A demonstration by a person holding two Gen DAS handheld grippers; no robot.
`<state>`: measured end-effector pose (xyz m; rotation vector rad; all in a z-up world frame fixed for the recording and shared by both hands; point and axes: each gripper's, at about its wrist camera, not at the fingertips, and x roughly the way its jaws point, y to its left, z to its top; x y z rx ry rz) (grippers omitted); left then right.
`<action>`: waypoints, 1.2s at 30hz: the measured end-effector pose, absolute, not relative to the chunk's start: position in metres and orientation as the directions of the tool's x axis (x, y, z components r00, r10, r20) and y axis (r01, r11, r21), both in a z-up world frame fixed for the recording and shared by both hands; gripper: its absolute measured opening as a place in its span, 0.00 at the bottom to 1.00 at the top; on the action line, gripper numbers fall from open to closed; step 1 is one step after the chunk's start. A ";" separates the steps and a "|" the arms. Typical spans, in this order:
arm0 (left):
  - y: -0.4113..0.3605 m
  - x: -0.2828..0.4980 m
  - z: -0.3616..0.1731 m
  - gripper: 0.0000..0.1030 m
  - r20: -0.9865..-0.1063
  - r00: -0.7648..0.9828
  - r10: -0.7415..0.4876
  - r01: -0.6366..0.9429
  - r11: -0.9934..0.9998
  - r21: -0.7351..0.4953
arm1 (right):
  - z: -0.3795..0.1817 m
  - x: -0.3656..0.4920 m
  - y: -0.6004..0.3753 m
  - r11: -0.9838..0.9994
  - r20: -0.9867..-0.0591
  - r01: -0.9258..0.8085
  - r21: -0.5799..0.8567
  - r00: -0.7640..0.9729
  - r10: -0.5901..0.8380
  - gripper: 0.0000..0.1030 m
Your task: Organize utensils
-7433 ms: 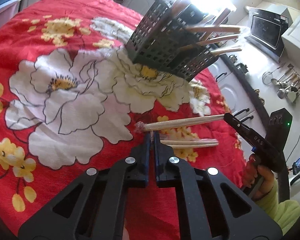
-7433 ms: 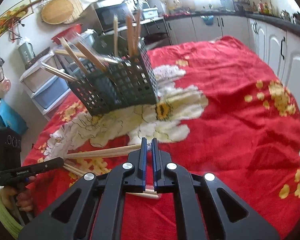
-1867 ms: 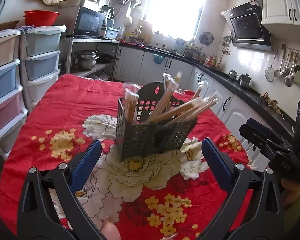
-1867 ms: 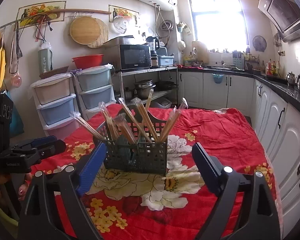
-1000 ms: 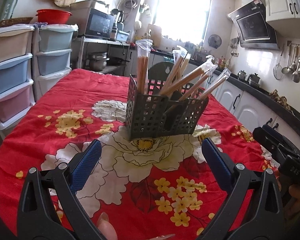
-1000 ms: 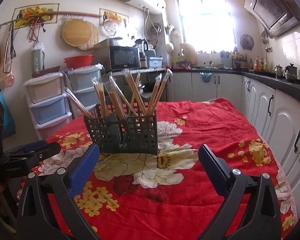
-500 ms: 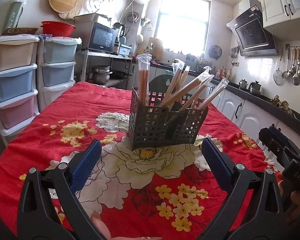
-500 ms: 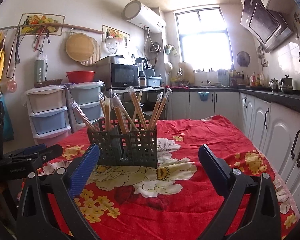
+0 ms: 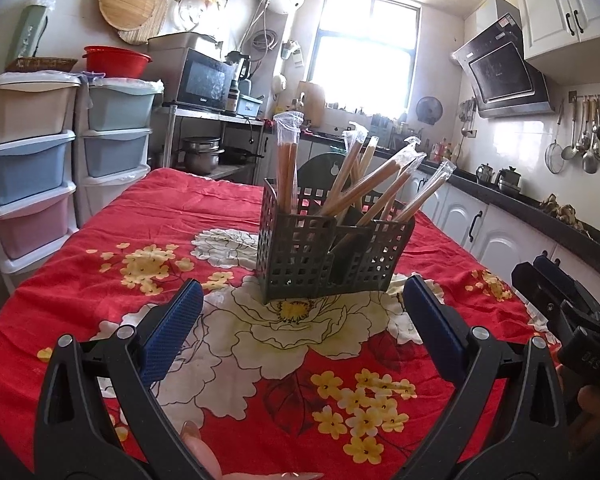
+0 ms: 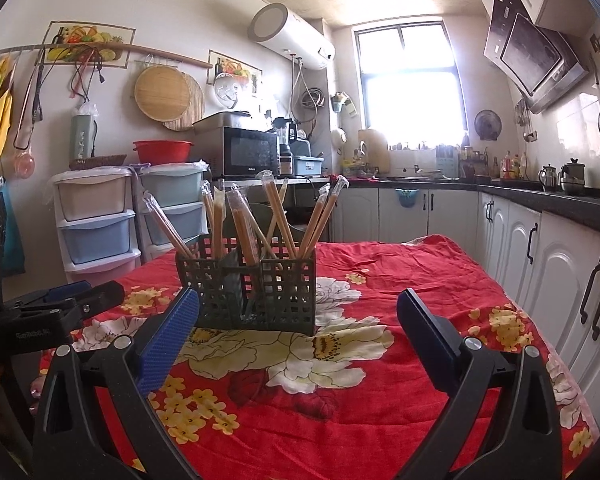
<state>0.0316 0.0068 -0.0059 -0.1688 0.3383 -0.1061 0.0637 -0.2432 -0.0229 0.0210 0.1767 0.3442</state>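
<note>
The desk (image 9: 112, 216) is big and wears a red cloth with white and yellow flowers. It fills the space under and ahead of both tongs.

The dark basket (image 9: 330, 256) with square holes stands upright on the cloth, on a big white flower. In the left wrist view it sits straight ahead of the left tongs (image 9: 304, 328), well apart from them, in the gap between the two blue pads. In the right wrist view the basket (image 10: 252, 288) sits ahead of the right tongs (image 10: 300, 324) and a bit toward their left pad.

Long wooden chopsticks in clear wraps (image 9: 286, 168) stick up out of the basket. One bundle stands nearly straight at the left end. The others lean out to the right like a fan. In the right wrist view the chopsticks (image 10: 244, 220) spread both ways from the basket's parts.

The left tongs are spread wide and hold nothing. They hang low over the near edge of the desk and point level at the basket. A fingertip (image 9: 198, 452) of the person shows at the bottom, between the black arms.

The right tongs are also spread wide with nothing in them, and point level across the desk. From the left wrist view they show at the far right side (image 9: 556, 296), held by a hand (image 9: 592, 400) low in the corner. From the right wrist view the left tongs show at the far left side (image 10: 60, 300).
</note>
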 end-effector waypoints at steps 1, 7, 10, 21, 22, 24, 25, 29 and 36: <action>0.007 0.032 -0.006 0.90 -0.321 0.938 -0.130 0.074 0.980 -0.182 | -0.023 0.064 -0.243 0.942 -0.169 -0.332 0.051 0.926 0.336 0.94; 0.007 0.031 -0.006 0.90 -0.320 0.938 -0.132 0.075 0.980 -0.183 | -0.024 0.064 -0.244 0.942 -0.171 -0.330 0.059 0.927 0.335 0.94; 0.007 0.032 -0.006 0.90 -0.319 0.939 -0.130 0.074 0.981 -0.180 | -0.024 0.065 -0.245 0.943 -0.171 -0.329 0.058 0.927 0.334 0.94; 0.008 0.031 -0.005 0.90 -0.317 0.940 -0.127 0.072 0.981 -0.180 | -0.024 0.065 -0.245 0.943 -0.172 -0.329 0.060 0.927 0.334 0.94; 0.008 0.031 -0.005 0.90 -0.317 0.940 -0.127 0.072 0.981 -0.181 | -0.024 0.065 -0.245 0.943 -0.171 -0.329 0.060 0.927 0.334 0.94; 0.008 0.031 -0.005 0.90 -0.318 0.939 -0.128 0.071 0.981 -0.183 | -0.024 0.065 -0.245 0.943 -0.170 -0.329 0.060 0.927 0.334 0.94; 0.008 0.031 -0.005 0.90 -0.318 0.940 -0.127 0.070 0.981 -0.182 | -0.024 0.065 -0.245 0.943 -0.171 -0.329 0.060 0.927 0.334 0.94; 0.008 0.031 -0.005 0.90 -0.318 0.940 -0.126 0.070 0.981 -0.181 | -0.024 0.066 -0.245 0.942 -0.171 -0.329 0.060 0.927 0.334 0.94; 0.008 0.030 -0.005 0.90 -0.316 0.940 -0.125 0.070 0.981 -0.181 | -0.024 0.065 -0.246 0.943 -0.171 -0.328 0.061 0.927 0.334 0.94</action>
